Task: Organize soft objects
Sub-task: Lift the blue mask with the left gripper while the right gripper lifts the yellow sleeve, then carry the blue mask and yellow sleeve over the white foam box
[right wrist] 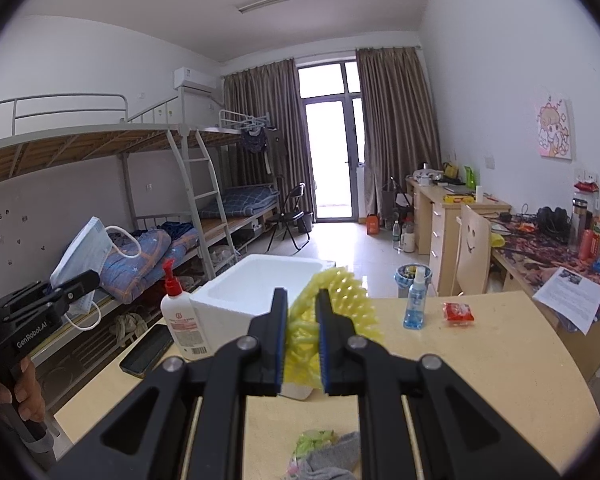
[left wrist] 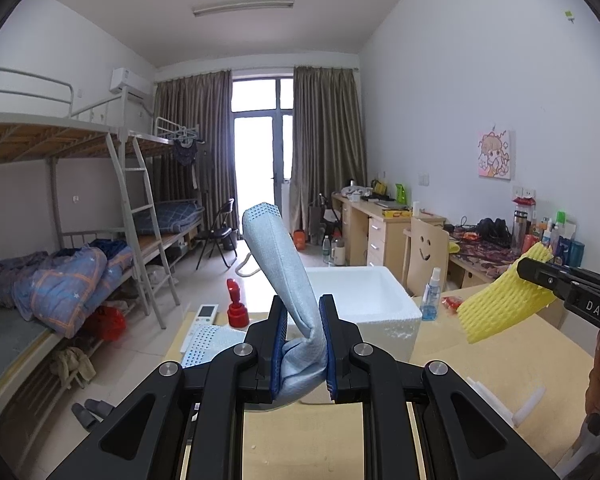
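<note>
My left gripper (left wrist: 303, 308) is shut on a light blue face mask (left wrist: 280, 264) and holds it upright above the table; the mask also shows in the right wrist view (right wrist: 85, 256). My right gripper (right wrist: 302, 300) is shut on a yellow foam net (right wrist: 340, 300), which also shows in the left wrist view (left wrist: 500, 304). A white foam box (right wrist: 260, 284) stands open on the wooden table (right wrist: 480, 360) just beyond both grippers. A grey sock (right wrist: 332, 456) and a greenish wrapper lie on the table under my right gripper.
A lotion pump bottle (right wrist: 180, 320) and a black phone (right wrist: 146, 350) sit left of the box. A blue spray bottle (right wrist: 416, 300) and a red packet (right wrist: 458, 312) sit to its right. A remote (left wrist: 204, 314) and a mask pack lie at the table's far left.
</note>
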The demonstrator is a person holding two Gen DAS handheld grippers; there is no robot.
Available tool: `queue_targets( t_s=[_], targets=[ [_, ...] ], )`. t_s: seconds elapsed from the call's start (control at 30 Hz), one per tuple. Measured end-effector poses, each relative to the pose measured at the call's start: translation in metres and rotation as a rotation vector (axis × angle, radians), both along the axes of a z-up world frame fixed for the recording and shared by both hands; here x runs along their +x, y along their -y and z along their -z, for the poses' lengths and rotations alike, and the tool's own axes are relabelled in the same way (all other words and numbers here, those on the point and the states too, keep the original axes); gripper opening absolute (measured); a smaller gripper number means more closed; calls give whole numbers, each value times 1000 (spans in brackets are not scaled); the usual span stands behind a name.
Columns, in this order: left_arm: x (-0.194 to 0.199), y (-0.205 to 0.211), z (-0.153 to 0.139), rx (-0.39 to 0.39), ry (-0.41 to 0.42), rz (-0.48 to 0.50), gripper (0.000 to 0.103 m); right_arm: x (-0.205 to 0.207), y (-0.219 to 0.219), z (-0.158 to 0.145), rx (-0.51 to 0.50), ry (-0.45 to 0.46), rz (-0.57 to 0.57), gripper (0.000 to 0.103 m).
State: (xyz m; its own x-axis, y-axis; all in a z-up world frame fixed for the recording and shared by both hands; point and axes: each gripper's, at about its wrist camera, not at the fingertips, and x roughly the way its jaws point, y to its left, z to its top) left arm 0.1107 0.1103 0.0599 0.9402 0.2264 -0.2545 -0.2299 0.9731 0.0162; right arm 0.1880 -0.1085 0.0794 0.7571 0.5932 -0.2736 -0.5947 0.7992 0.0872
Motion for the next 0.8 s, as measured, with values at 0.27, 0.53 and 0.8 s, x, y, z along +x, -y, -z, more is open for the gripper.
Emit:
queue_targets(
  t_s=[0.27,0.53,0.8],
  targets=[
    [10,3,-6,11,3,17,18,4,-12,-12,-8,26,-6,17],
    [24,1,-10,12,-9,35,18,16,-23,-12,-26,27,-22,17],
    [42,-3,-12,15,-18,55,18,29,-34,-14,-43,29,-32,17]
  ],
)
